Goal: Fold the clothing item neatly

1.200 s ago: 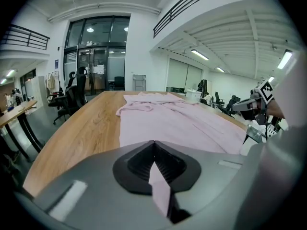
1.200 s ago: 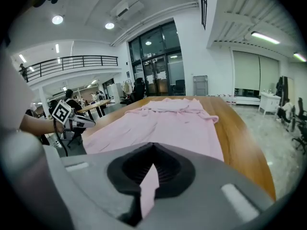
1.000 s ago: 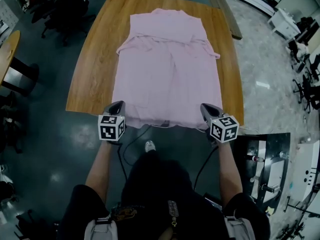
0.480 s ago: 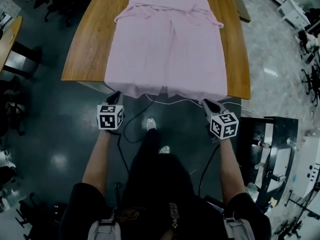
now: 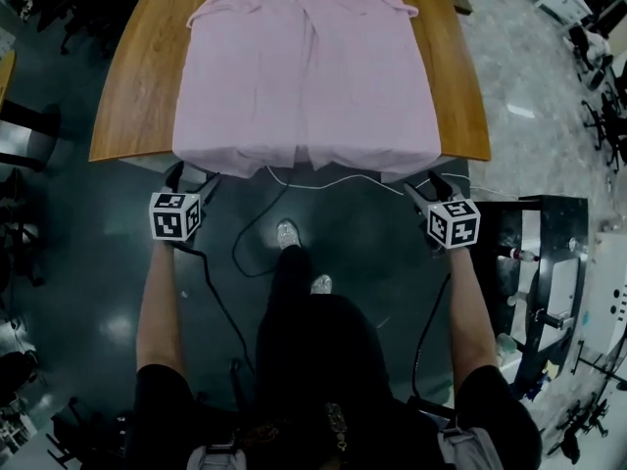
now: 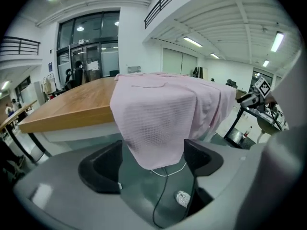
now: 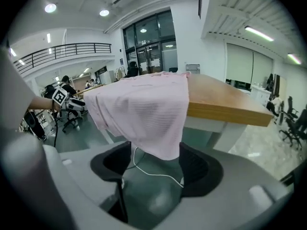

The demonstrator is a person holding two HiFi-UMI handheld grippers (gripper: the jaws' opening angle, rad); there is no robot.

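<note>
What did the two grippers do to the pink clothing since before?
The left gripper and right gripper sank below the edge of the wooden table, toward the person. Their jaws have just been opening; a hem corner of the pink garment hangs loose between each pair, so it seems let go. The garment stays spread on the table, hem over the near edge.

– What is the right gripper (image 7: 154,159) doing?
– Its jaws have just been opening. Now they stand wide apart.
– Is anything between them?
– Yes. A corner of the pink clothing (image 7: 144,114) hangs down from 12 o'clock, but the jaws are not squeezing it.
– And the worktop (image 7: 225,107)?
– It sticks out toward 3 o'clock. A thin white cord (image 7: 153,173) lies at 6 o'clock.
</note>
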